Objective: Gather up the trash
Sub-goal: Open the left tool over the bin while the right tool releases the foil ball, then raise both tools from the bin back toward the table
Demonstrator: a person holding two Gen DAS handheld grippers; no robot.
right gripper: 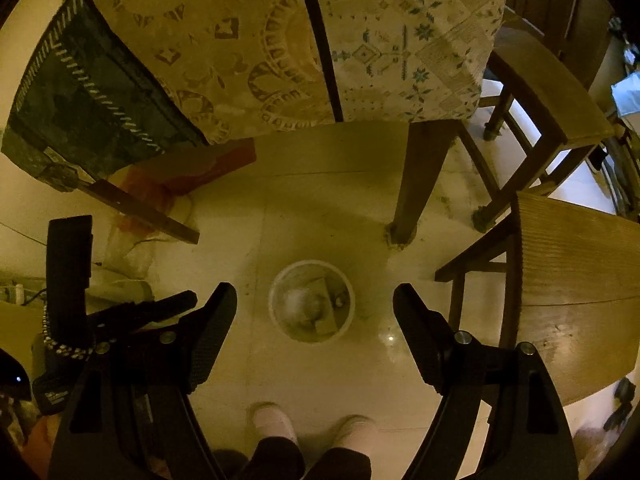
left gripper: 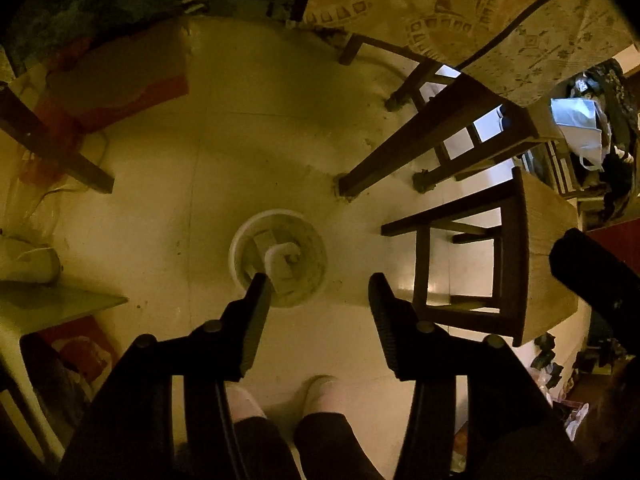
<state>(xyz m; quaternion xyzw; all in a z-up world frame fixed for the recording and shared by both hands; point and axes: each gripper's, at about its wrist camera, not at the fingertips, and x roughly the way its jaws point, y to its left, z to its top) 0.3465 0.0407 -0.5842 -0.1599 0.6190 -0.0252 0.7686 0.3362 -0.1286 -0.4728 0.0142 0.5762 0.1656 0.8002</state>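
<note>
A small white round bin (left gripper: pixel 239 236) stands on the pale tiled floor under the table's edge, and it holds paper scraps and a white crumpled piece (left gripper: pixel 281 261). My left gripper (left gripper: pixel 319 285) points steeply down above the bin with its jaws open and nothing between them; its left fingertip overlaps the bin's rim. In the right wrist view the same bin (right gripper: pixel 277 285) lies directly below my right gripper (right gripper: pixel 315 290), which stands wide open and empty. A brownish card piece (right gripper: pixel 325 291) shows inside. The left gripper's body (right gripper: pixel 68 272) appears at that view's left.
A table with a patterned cloth (right gripper: pixel 280 40) stands ahead, its dark leg (right gripper: pixel 416 184) close behind the bin. Wooden stools (right gripper: pixel 572 280) crowd the right. A red bag (left gripper: pixel 116 92) and clutter lie left. The person's feet in pale slippers (right gripper: pixel 276 420) stand near the bin.
</note>
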